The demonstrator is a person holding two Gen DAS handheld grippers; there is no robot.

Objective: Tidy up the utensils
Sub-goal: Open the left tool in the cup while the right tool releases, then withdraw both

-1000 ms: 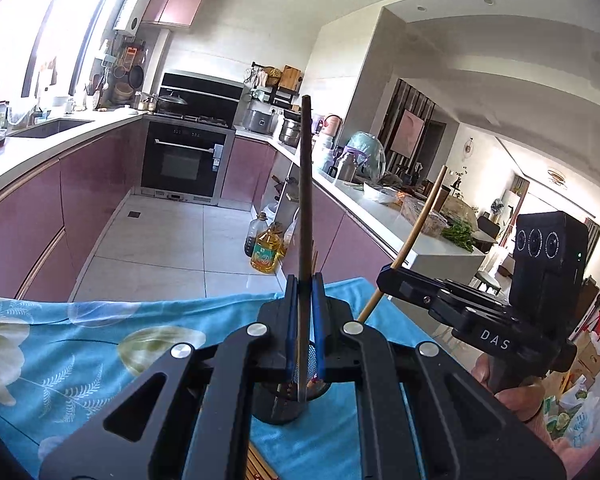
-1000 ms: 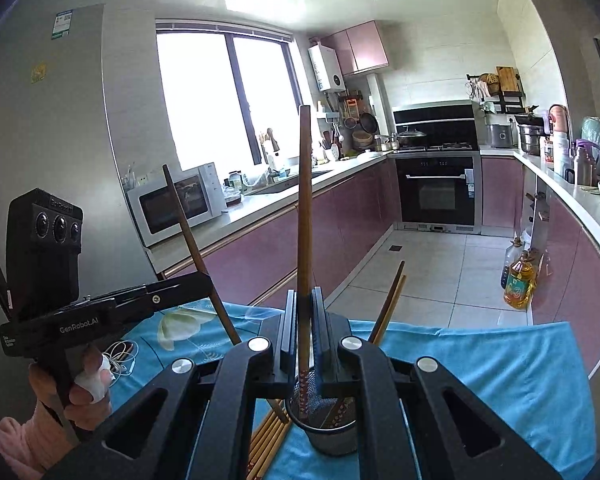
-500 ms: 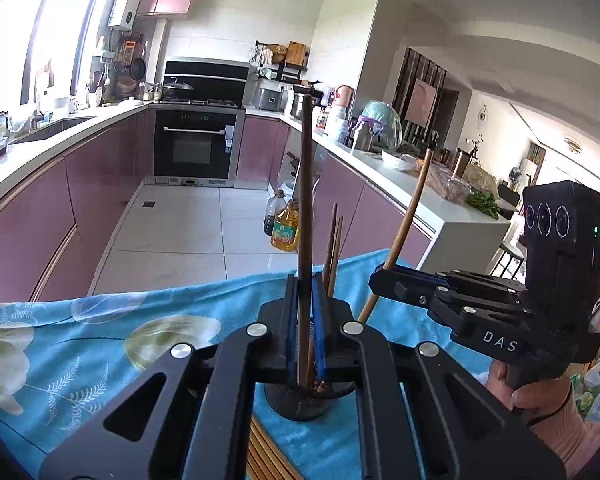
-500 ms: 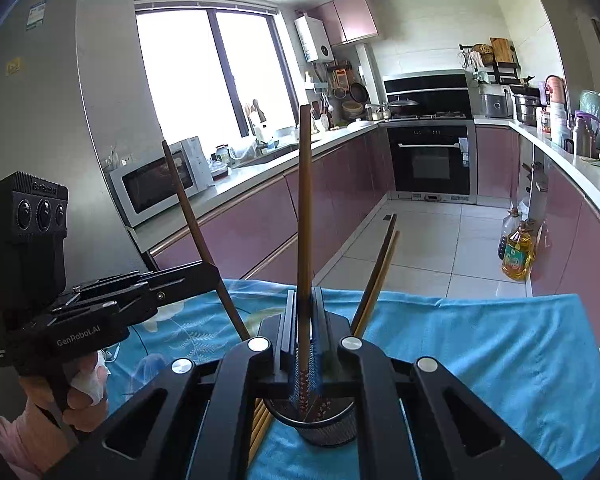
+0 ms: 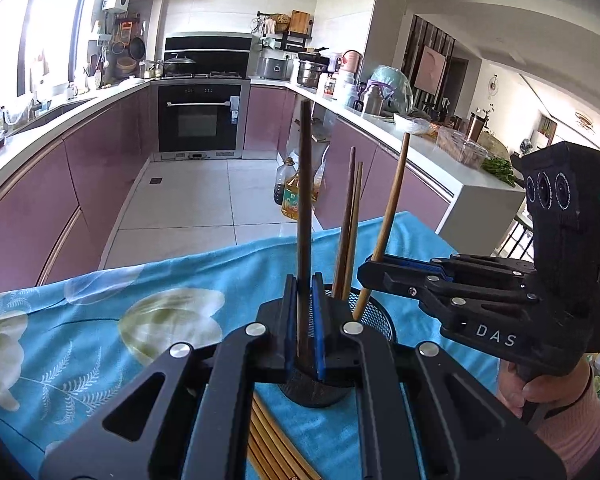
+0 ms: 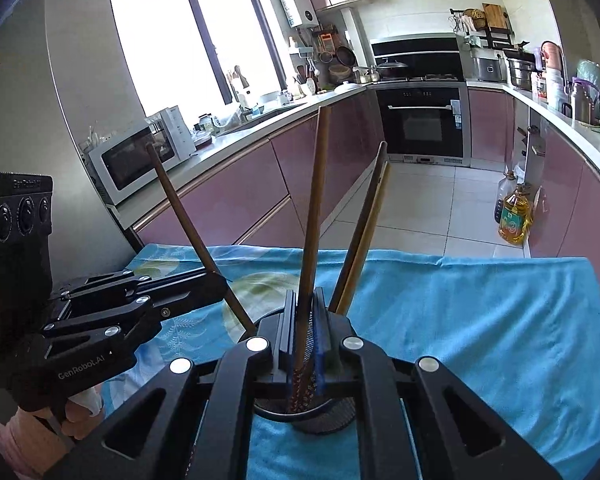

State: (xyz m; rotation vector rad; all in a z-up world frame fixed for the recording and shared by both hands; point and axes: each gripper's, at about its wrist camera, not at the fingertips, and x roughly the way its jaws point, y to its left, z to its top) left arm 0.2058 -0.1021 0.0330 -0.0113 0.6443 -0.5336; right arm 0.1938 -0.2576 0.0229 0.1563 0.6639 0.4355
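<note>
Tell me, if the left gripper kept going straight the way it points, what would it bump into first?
Most likely the black mesh holder just ahead of and below the left gripper; the dark chopstick in its jaws already dips inside it. Depth is uncertain.

Bright window glare; fisheye-warped edges

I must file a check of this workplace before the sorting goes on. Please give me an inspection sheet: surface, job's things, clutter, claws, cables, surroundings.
Surface: blue floral tablecloth covers the table.
Job's things: black mesh holder stands on the cloth with two chopsticks leaning inside; a bundle of loose chopsticks lies flat beside it.
Clutter: nothing seen on the cloth.
Claws: left claw shut on a dark chopstick, upright at the holder; right claw shut on a lighter chopstick, its tip in the holder.
Cables: nothing seen.
Surroundings: kitchen with pink cabinets, oven, microwave, oil bottles on the floor, crowded counter.
</note>
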